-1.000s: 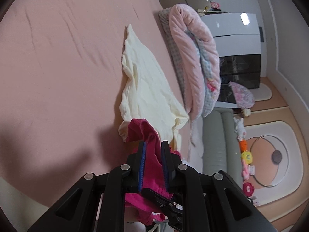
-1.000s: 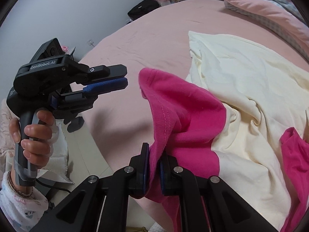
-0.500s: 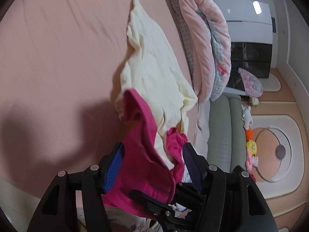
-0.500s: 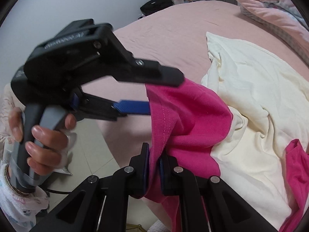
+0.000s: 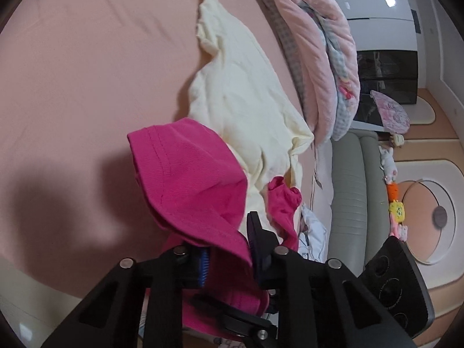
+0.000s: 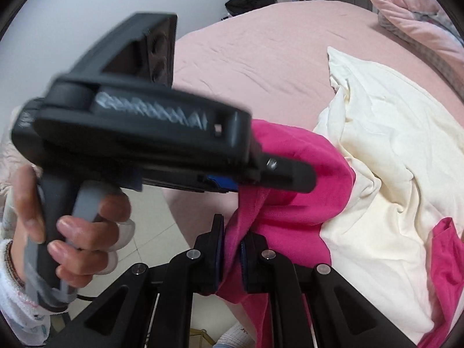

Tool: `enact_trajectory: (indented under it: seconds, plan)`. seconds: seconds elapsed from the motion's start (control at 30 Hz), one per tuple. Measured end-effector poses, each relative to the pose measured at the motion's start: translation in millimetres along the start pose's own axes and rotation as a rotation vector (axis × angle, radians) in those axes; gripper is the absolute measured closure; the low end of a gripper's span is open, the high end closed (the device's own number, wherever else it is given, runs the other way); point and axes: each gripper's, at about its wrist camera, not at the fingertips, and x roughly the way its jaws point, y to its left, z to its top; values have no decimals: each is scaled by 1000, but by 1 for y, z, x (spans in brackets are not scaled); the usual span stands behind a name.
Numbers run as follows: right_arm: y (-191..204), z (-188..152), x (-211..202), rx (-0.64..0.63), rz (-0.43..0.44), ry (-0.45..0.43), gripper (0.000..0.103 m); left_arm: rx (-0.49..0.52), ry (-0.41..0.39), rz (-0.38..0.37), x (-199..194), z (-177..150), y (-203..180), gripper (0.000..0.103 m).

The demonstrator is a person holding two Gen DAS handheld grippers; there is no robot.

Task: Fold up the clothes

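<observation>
From the left wrist camera, the left gripper (image 5: 229,249) has its black fingers close on either side of a fold of the magenta garment (image 5: 185,179), a ribbed knit with a double-stitched hem. The cloth drapes over the ridged blue pad (image 5: 203,264) of one finger and hides most of it, so I cannot tell whether the fingers actually clamp the fabric or merely bracket it. The garment humps up in a rounded hood shape over the near edge of the bed. Behind it a cream garment (image 5: 240,98), soft and crumpled, lies spread along the pink bedsheet (image 5: 87,58), which is smooth with shallow creases. A quilted pink duvet (image 5: 313,46) is rolled into a thick bolster along the bed's far side, and a grey padded bench (image 5: 348,203) runs below it.

From the right wrist camera, the right gripper (image 6: 232,243) pinches a bunched strip of the magenta garment (image 6: 290,214) tightly between its fingers, the cloth squeezed narrow there and spilling out wide on either side. The left gripper (image 6: 290,178) reaches in from the left, blurred and boxy, its tip laid over the same fabric. A hand (image 6: 78,232) wraps the grey handle. The cream garment (image 6: 391,145) lies in heavy folds to the right, part of it over the magenta cloth.
</observation>
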Motion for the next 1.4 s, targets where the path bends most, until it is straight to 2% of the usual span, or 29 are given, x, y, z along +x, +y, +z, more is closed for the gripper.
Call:
enact_trajectory:
  seconds: [0.13, 0.37, 0.6, 0.8, 0.87, 0.93, 1.07, 1.4]
  plan:
    - [8, -1, 3, -39, 22, 15, 94, -25, -34, 43, -10, -7, 12, 89]
    - [25, 0, 10, -112, 45, 45, 94, -87, -69, 35, -26, -16, 33, 91]
    - [32, 1, 13, -125, 70, 54, 91, -88, -110, 28, -38, -26, 36, 92]
    - [30, 0, 21, -118, 60, 107, 91, -115, -88, 42, -31, -27, 45, 92]
    - [30, -2, 25, -122, 47, 134, 85, -118, -88, 46, -32, -28, 48, 92]
    - [29, -3, 26, -119, 21, 147, 63, -122, -89, 52, -32, -28, 50, 92]
    - [16, -3, 21, -59, -9, 134, 49, -124, -86, 52, -34, -28, 53, 92]
    - [10, 3, 24, -13, -78, 135, 41, -110, -70, 112, -28, -32, 53, 92]
